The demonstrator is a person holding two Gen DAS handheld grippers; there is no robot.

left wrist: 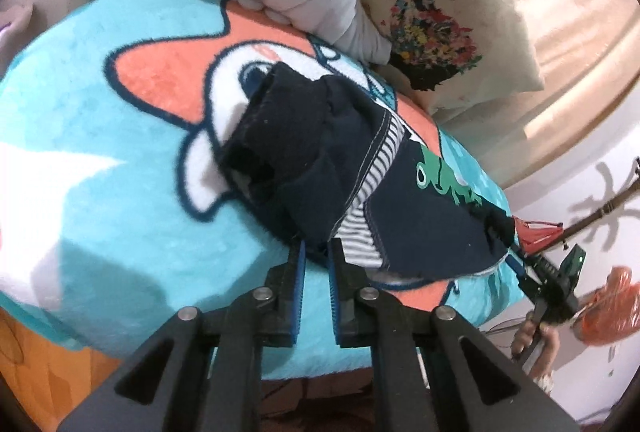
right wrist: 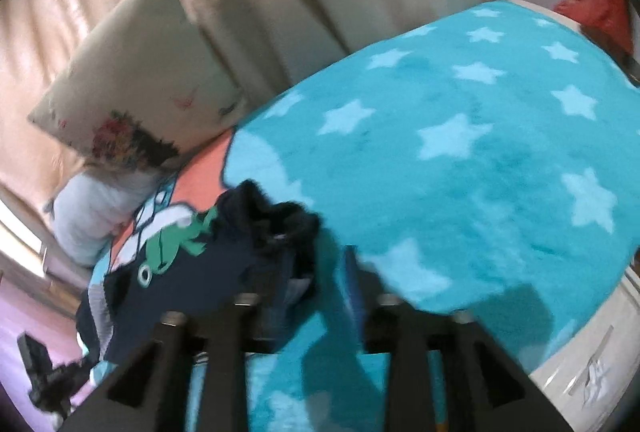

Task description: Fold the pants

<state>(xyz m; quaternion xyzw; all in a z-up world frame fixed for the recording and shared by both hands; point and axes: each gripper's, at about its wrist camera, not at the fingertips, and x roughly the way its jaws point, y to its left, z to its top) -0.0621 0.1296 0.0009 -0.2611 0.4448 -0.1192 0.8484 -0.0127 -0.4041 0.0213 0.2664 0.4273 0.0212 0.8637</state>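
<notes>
At the near hem of the small navy pants with a green frog print [left wrist: 404,188], left gripper [left wrist: 318,252] fingers are closed, pinching the dark fabric edge. Right gripper [right wrist: 320,268] fingers stand apart with no cloth between the pads; bunched navy cloth lies just beside the left one. Pants lie rumpled on the fluffy turquoise star-pattern blanket [right wrist: 480,160] on the bed, near the cream floral-print cushion [left wrist: 448,12].
</notes>
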